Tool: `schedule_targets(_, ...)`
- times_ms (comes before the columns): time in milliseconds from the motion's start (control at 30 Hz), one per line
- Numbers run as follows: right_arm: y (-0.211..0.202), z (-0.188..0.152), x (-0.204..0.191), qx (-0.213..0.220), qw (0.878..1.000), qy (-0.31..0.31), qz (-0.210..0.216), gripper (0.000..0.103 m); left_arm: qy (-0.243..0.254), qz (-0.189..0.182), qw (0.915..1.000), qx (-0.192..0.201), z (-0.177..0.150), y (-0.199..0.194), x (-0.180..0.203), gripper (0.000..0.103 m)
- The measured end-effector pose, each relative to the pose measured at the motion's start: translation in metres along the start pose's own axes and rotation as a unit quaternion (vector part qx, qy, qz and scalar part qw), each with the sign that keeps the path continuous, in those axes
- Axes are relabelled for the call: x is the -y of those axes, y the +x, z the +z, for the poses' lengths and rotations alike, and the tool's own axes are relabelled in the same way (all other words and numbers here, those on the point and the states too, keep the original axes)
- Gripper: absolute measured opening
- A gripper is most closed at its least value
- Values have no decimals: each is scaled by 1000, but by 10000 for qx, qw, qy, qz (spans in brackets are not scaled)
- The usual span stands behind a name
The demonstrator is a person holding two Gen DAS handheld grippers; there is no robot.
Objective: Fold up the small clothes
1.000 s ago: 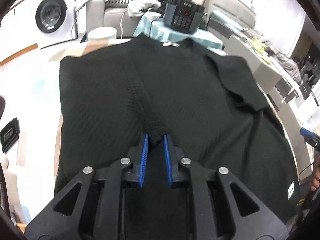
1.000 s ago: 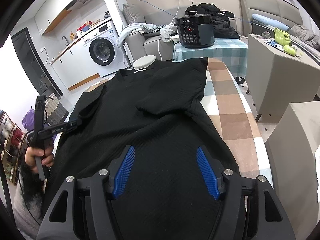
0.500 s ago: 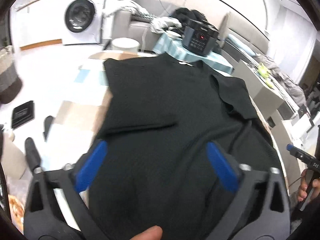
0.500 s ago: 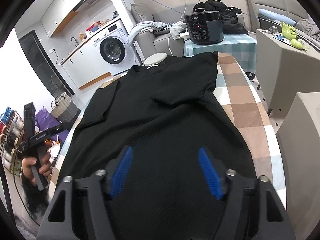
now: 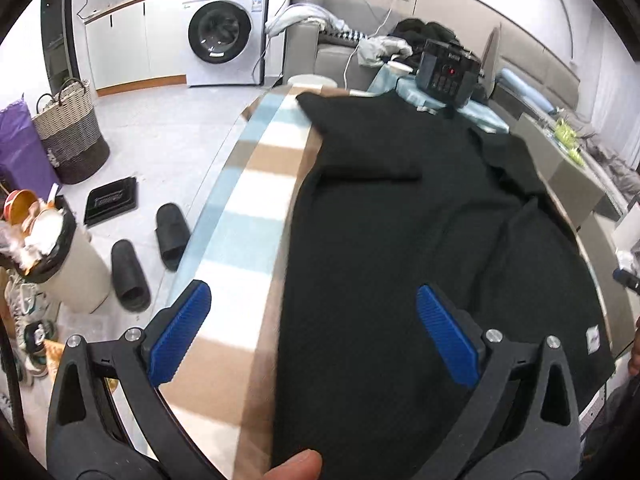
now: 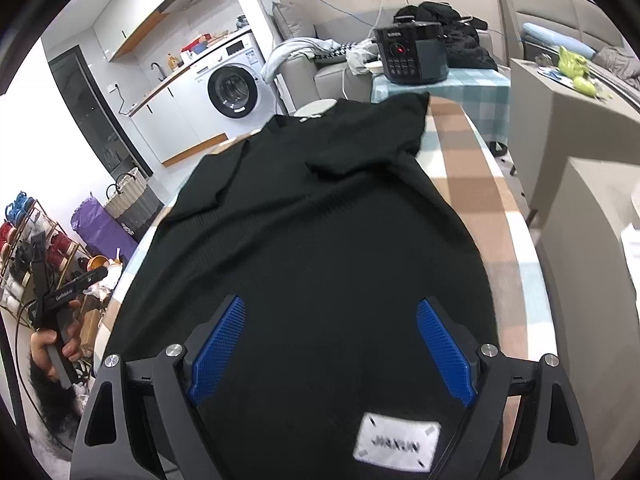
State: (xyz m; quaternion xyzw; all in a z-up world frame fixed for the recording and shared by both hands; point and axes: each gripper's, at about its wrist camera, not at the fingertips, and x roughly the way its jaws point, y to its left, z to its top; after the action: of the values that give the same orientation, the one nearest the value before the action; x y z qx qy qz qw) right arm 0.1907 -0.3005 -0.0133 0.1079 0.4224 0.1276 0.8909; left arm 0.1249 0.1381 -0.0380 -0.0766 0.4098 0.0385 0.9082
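Shirt (image 6: 320, 240) flat on table (image 6: 480, 184); beneath both wide-apart, empty jaws

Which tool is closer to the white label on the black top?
Right. The right tool hovers open just above the white label; the left tool is over the top's opposite edge.

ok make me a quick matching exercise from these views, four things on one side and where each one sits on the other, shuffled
Things:
1. black sweater
2. pressure cooker
3. slippers
4. white label

Places:
A. on the floor beside the table
B. spread over the checked tablecloth
C. on the sweater's near hem, below the right gripper
D. on the small table with the teal checked cloth, beyond the sweater

Pairs: 1-B, 2-D, 3-A, 4-C
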Motion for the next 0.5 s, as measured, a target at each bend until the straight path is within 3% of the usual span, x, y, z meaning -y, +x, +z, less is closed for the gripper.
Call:
schedule_targets(233,-8,-15,49,-63,9965,601,-577,89,-188,42,9993,-317,-35,7,-15,102)
schedule_targets(500,9,-19,76,-324,9957,644,-588,87,-240,82,9987,-434,-29,25,-10,102)
